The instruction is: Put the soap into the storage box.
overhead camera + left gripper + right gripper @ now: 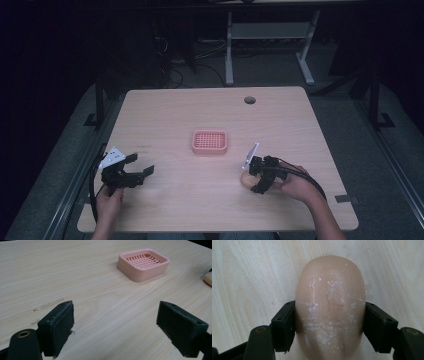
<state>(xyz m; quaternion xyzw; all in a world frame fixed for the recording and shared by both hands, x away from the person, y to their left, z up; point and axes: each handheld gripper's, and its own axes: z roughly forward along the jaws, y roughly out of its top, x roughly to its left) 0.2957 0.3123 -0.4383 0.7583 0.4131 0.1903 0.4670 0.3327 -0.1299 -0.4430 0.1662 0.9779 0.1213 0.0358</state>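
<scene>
Here the right gripper (252, 176) had its jaws clamped on both sides of the soap (330, 307), which lay on the table (300, 130) near the front right, a little right of and nearer the person than the pink dish (210, 142). Step looked like the grasp, soap not yet lifted. The left gripper (135, 167) sat idle at the front left, jaws wide apart, nothing between them. Next move probably called for a lift and carry to the dish; the soap may be slippery, so a firm hold.
</scene>
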